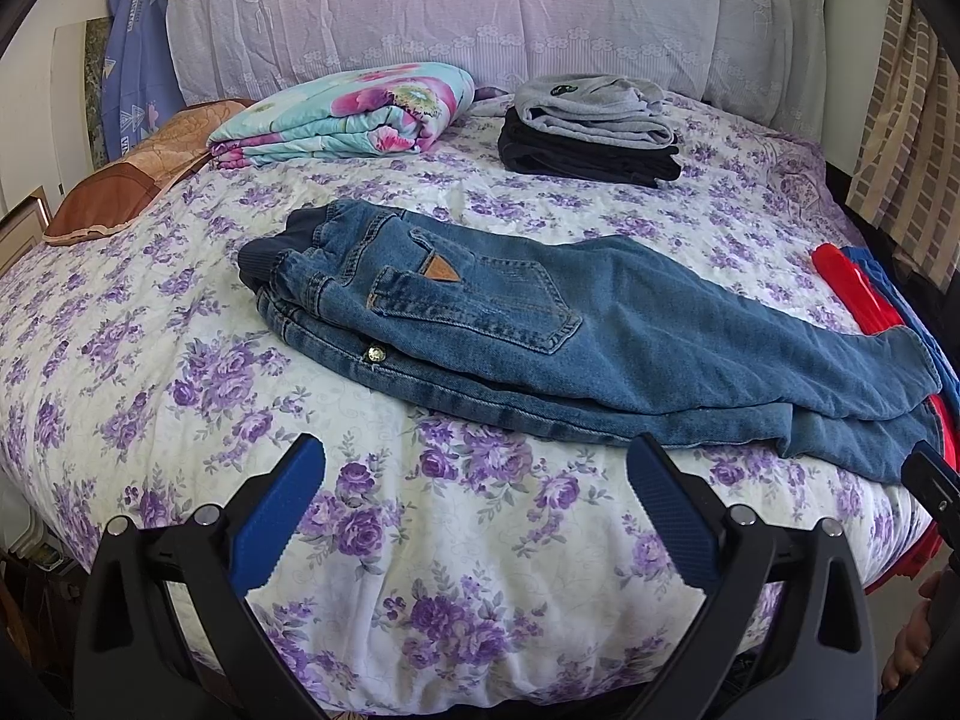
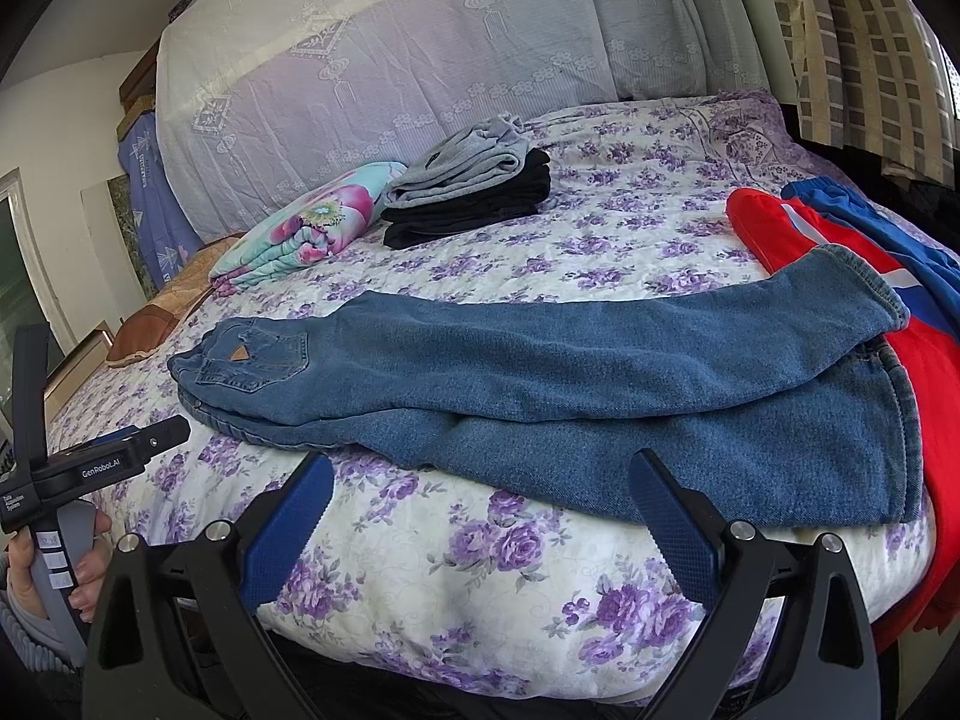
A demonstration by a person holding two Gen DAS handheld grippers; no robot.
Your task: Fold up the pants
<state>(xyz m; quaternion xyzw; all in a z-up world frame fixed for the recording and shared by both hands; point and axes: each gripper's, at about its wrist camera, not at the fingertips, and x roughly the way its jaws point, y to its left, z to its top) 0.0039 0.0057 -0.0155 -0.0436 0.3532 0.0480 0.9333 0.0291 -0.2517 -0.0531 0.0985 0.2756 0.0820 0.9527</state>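
Blue denim pants (image 1: pixel 540 336) lie on the bed, folded lengthwise with one leg on the other, waistband to the left and leg ends to the right. In the right wrist view the pants (image 2: pixel 570 384) stretch across, leg ends resting on red clothing. My left gripper (image 1: pixel 474 474) is open and empty, above the bed's front edge, a little short of the pants' near edge. My right gripper (image 2: pixel 480 480) is open and empty, close to the near leg's edge. The left gripper's body (image 2: pixel 102 462) shows at the left of the right wrist view.
The bed has a purple-flowered cover (image 1: pixel 420 540). A stack of folded grey and black clothes (image 1: pixel 591 132) and a folded floral quilt (image 1: pixel 342 114) sit at the back. Red and blue garments (image 2: pixel 840 252) lie at the right edge. A brown pillow (image 1: pixel 120 186) is at the left.
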